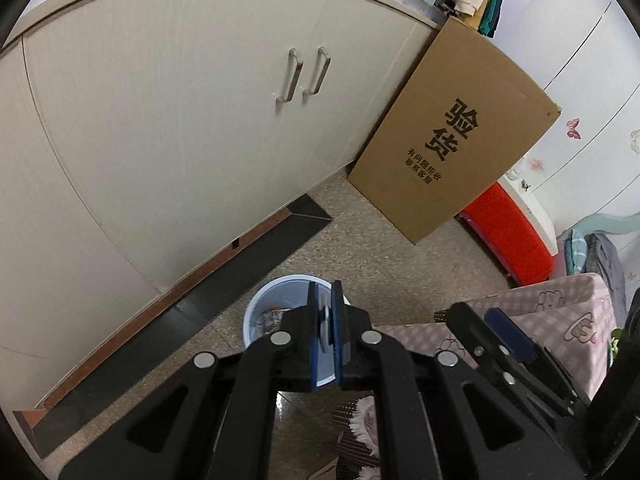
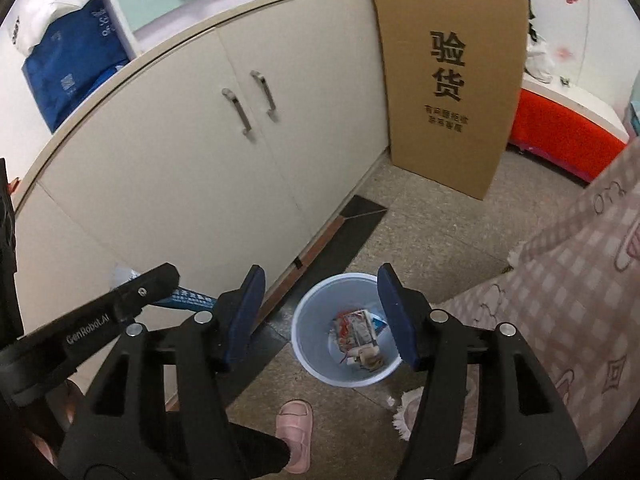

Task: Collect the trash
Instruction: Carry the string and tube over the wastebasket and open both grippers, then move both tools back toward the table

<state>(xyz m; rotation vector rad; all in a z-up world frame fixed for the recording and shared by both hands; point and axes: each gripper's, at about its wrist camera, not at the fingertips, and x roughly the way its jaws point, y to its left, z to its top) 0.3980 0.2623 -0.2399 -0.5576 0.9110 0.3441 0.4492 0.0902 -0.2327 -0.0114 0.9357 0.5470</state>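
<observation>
left claw (image 1: 326, 320) clamped on thin pale wrapper (image 1: 325, 322), right claw (image 2: 320, 312) apart w/ nothing between, both above white bin (image 2: 308, 320) holding trash (image 2: 358, 338) on floor (image 2: 432, 232)

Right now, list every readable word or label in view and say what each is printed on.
"验货": large black characters on the cardboard box leaning at the cabinet.
Two smaller lines beneath it: too blurred to read.
"GenRobot.AI": on the left gripper body.
Blue package on the cabinet top: white print, unreadable.
</observation>
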